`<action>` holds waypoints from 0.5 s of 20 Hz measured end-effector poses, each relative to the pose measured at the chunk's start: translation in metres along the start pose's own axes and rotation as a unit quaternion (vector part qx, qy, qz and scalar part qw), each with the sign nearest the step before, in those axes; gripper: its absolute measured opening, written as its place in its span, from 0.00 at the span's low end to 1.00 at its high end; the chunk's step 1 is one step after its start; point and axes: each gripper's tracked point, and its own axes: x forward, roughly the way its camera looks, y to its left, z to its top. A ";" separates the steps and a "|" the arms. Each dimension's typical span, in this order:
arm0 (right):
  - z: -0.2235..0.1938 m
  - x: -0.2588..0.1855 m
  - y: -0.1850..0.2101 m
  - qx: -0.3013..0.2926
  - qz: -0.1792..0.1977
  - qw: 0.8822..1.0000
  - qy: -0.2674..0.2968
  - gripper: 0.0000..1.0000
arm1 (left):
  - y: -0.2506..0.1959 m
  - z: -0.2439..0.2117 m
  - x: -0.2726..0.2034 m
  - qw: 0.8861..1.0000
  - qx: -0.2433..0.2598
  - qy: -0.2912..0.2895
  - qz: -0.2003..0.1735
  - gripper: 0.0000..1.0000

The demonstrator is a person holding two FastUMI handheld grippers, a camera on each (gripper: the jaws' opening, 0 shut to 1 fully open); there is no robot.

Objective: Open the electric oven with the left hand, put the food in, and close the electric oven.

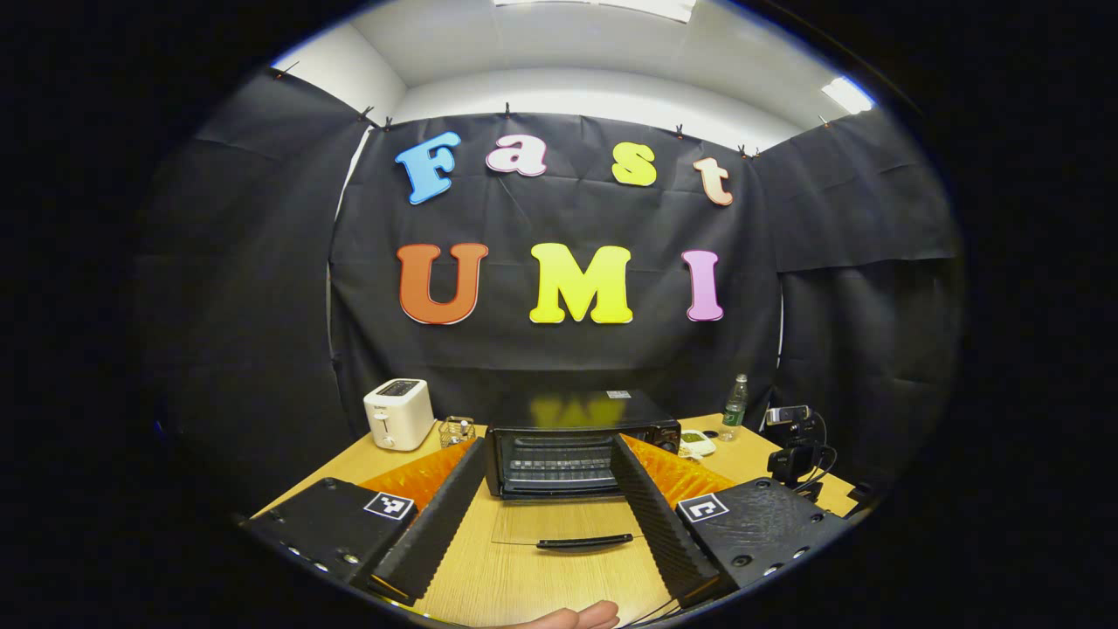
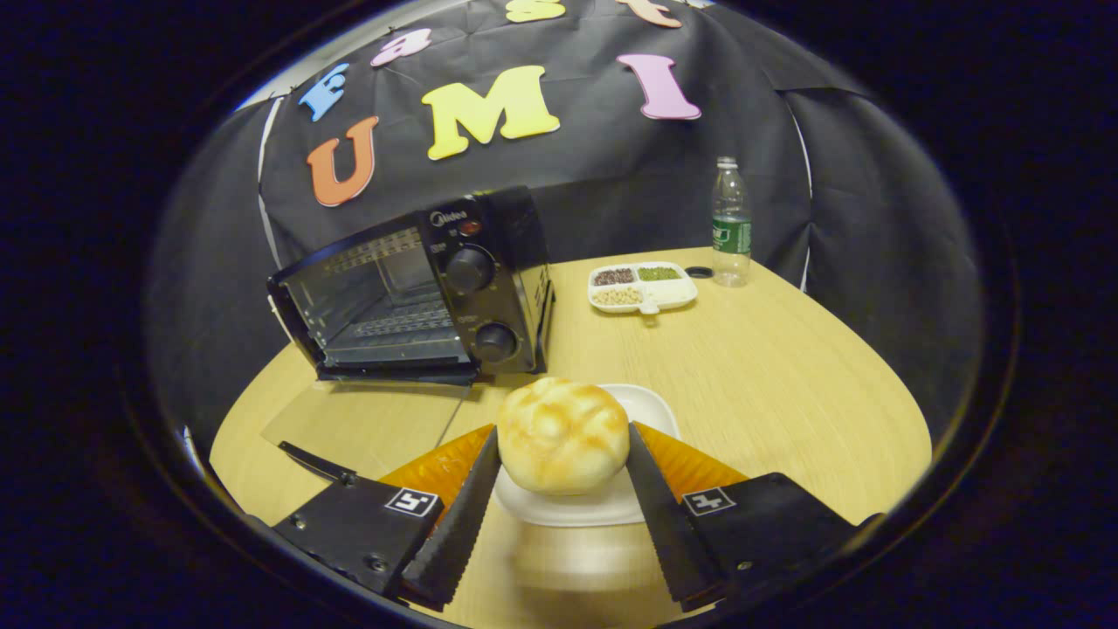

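**Bread roll gripped, oven door lying open**

I am squeezing the bread roll (image 2: 562,434) between both fingers of my right hand-held gripper (image 2: 559,489), holding it just above the white plate (image 2: 611,507) on the wooden surface (image 2: 786,367). Beyond the roll, the electric oven (image 2: 419,288) is standing with its glass door (image 2: 367,428) folded down flat onto the surface, its rack showing inside. Farther right, a divided tray (image 2: 645,286) and a water bottle (image 2: 730,223) are sitting near the back edge.

I am keeping my left hand-held gripper (image 1: 548,515) released, fingers spread wide and grasping nothing, pointing at the oven's open mouth over the door handle (image 1: 583,542). A white toaster (image 1: 398,414) is sitting far left.
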 end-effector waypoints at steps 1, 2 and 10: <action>0.002 -0.004 0.013 0.011 0.015 1.000 -0.003 0.87 | 0.001 0.001 0.000 1.000 -0.001 -0.001 0.000 0.94; 0.002 -0.006 0.028 0.024 0.035 0.999 -0.004 0.87 | 0.004 0.003 0.001 1.000 -0.001 -0.005 0.003 0.82; 0.033 0.017 0.125 0.087 0.103 0.990 -0.032 0.85 | 0.021 0.010 -0.004 0.999 -0.006 -0.029 0.023 0.94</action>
